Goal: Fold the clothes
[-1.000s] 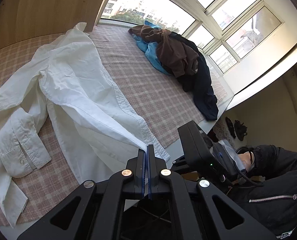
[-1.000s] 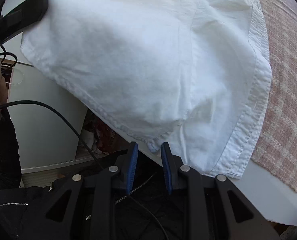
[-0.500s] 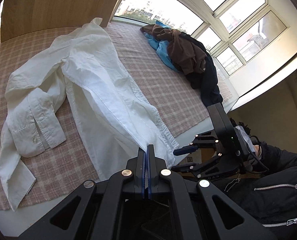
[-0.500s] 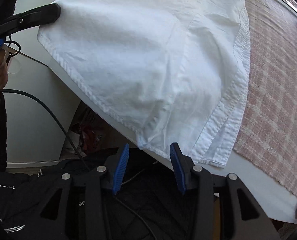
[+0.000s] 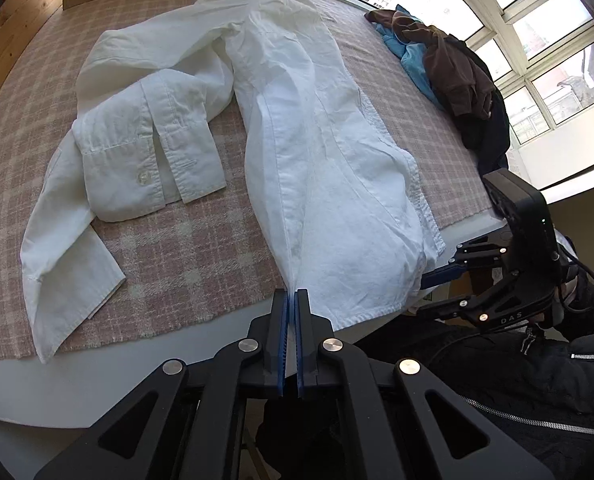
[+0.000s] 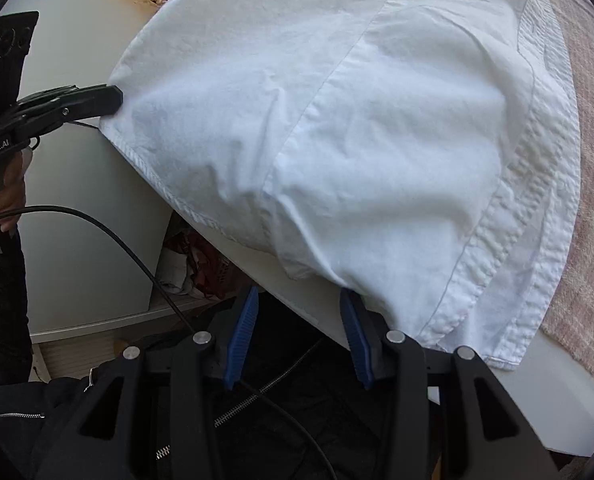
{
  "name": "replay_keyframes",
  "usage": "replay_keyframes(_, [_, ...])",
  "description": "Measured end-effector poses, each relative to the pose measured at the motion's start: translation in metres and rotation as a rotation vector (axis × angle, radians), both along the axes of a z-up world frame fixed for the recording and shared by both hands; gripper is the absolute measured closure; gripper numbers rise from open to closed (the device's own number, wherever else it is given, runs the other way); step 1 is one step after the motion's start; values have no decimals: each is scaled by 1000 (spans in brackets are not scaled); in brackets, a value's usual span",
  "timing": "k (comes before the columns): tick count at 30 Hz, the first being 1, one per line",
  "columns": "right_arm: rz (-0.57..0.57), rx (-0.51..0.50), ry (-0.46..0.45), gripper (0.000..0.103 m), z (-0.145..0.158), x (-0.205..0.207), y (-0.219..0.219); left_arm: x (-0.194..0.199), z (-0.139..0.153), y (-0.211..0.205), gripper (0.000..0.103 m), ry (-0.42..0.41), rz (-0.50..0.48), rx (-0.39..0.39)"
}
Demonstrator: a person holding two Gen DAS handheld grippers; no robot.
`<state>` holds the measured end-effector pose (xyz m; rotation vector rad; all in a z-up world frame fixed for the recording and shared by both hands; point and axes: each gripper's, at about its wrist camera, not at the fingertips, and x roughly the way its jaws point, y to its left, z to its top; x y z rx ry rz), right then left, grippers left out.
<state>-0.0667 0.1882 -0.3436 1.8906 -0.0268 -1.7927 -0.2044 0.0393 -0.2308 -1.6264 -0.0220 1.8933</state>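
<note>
Left gripper (image 5: 291, 300) clenched on white shirt (image 5: 317, 152) hem; right gripper (image 6: 297, 312) released.

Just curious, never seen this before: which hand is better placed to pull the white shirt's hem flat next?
Probably the left gripper: its jaws are shut on the white shirt hem. The right gripper is open, holding nothing.
</note>
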Motion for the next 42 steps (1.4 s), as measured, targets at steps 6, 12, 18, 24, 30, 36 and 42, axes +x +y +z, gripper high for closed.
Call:
replay_keyframes(6, [-48, 33, 62, 61, 42, 7, 36, 14, -3, -18, 101, 23, 46, -29])
replay_keyframes(12, [-147, 115, 184, 59, 120, -108, 126, 29, 14, 1, 101, 55, 56, 62])
replay_keyframes(18, [-218, 80, 168, 58, 124, -189, 144, 57, 8, 69, 101, 27, -10, 130])
replay_keyframes(24, [-180, 79, 174, 58, 115, -271, 152, 71, -3, 124, 95, 4, 109, 200])
replay_keyframes(30, [-126, 121, 311, 58, 130, -363, 159, 75, -9, 170, 93, 59, 265, 132])
replay_keyframes(36, [-131, 106, 335, 57, 124, -465, 168, 83, -15, 211, 74, 101, 325, -26])
replay_keyframes(42, [-136, 0, 173, 57, 99, -524, 168, 80, -31, 230, 70, 90, 335, -138])
